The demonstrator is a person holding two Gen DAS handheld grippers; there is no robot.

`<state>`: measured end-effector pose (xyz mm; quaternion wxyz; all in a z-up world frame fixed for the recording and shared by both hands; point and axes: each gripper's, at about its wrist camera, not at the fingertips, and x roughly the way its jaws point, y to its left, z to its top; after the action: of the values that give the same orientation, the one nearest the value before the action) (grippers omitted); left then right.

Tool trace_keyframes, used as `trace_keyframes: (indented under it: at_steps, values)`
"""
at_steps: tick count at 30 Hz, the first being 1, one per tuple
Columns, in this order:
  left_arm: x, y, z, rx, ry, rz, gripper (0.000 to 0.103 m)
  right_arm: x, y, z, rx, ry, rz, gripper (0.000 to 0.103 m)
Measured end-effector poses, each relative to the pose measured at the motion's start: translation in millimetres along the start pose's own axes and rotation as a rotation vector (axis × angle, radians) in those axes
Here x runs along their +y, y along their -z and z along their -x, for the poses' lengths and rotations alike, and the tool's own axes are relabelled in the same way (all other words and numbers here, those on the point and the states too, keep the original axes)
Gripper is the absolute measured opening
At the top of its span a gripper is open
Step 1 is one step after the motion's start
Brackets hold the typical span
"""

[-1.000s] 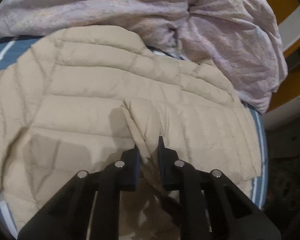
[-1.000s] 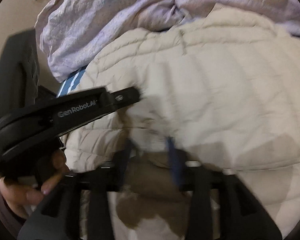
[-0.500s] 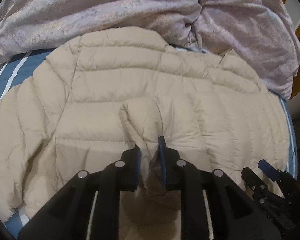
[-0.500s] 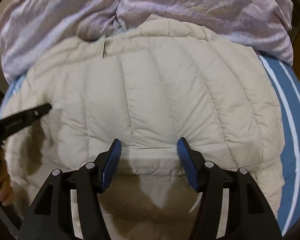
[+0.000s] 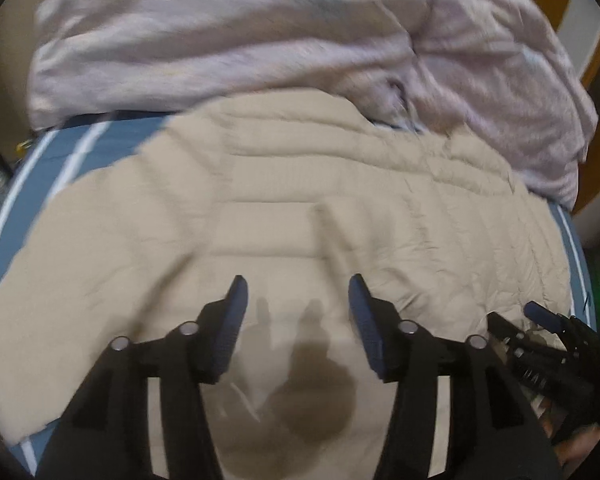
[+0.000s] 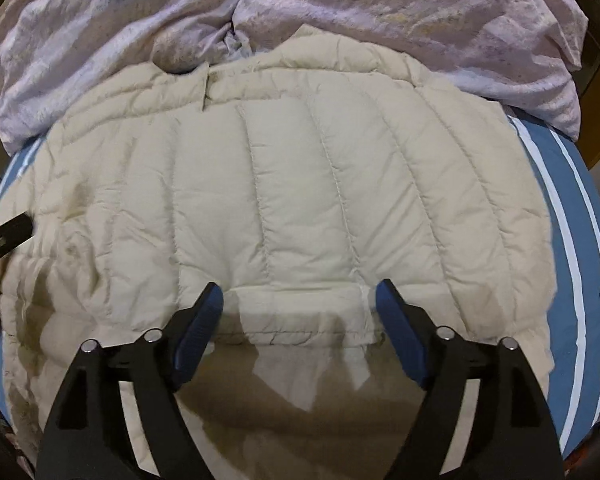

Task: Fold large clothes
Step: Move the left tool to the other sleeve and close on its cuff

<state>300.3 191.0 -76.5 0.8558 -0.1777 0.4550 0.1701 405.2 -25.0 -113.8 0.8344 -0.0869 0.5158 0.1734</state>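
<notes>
Both the left gripper and right gripper gape wide, holding nothing, with the beige puffer jacket spreading toward twelve o'clock, its cuff between the right jaws.

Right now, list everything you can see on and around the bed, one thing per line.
jacket: one, beige, quilted, spread flat across the bed under both grippers.
duvet: one, pale lilac, bunched at the far side of the bed, touching the jacket's far edge.
bedsheet: one, blue with white stripes, showing around the jacket.
left gripper: one, black with blue pads, open above the jacket, holding nothing.
right gripper: one, black with blue pads, open over the jacket's near edge, holding nothing.
</notes>
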Motion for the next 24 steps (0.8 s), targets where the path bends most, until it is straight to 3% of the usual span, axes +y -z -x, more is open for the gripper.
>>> trace_keyframes:
  at_steps: [3, 7, 16, 20, 24]
  values:
    - [42, 18, 30, -0.033, -0.041, 0.068, 0.055, 7, 4, 11, -0.016, -0.010, 0.017, 0.082]
    - [116, 50, 69, -0.057, -0.165, 0.179, 0.055, 23, 16, 27, -0.039, -0.039, 0.064, 0.084]
    - [267, 144, 130, -0.022, -0.417, 0.519, 0.055, 73, 35, 44, -0.042, -0.142, 0.172, 0.084]
    - [308, 176, 138, 0.000, -0.439, 0.696, 0.053, 87, 43, 48, -0.041, -0.164, 0.211, 0.084]
    - [327, 193, 135, 0.015, -0.440, 0.792, 0.046, 86, 48, 50, -0.038, -0.164, 0.219, 0.084]
